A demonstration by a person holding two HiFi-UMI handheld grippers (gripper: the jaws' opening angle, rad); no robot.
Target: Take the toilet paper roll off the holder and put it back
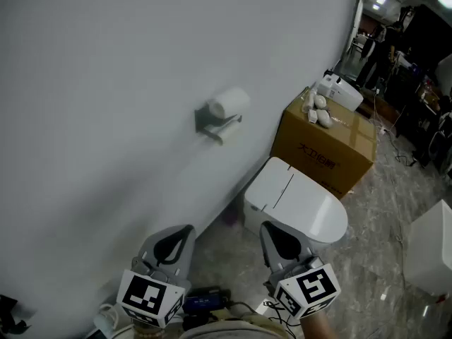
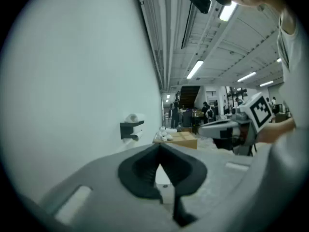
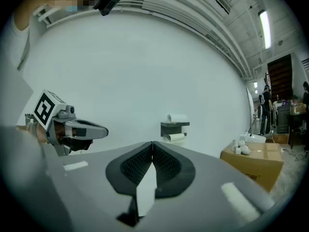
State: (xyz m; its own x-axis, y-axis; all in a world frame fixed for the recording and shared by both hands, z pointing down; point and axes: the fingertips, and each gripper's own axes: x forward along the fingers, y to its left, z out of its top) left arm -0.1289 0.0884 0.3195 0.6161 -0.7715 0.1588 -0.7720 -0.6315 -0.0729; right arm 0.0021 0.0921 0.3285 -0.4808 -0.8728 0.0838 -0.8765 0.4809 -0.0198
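A white toilet paper roll (image 1: 232, 101) lies on top of a dark wall-mounted holder (image 1: 210, 121) on the white wall; a second roll seems to hang under the shelf. The roll (image 2: 135, 117) and holder (image 2: 129, 128) show small and far off in the left gripper view, and the roll (image 3: 176, 118) rests on the holder (image 3: 174, 126) in the right gripper view. My left gripper (image 1: 186, 229) and right gripper (image 1: 263, 228) are low in the head view, both shut and empty, well short of the holder. In each gripper view the jaws meet at the tip.
A white toilet (image 1: 296, 203) stands below and right of the holder. A cardboard box (image 1: 326, 145) with small white objects on it sits behind the toilet. A white box (image 1: 432, 249) stands at the right edge. Cables and a device (image 1: 205, 302) lie near my feet. People stand far back.
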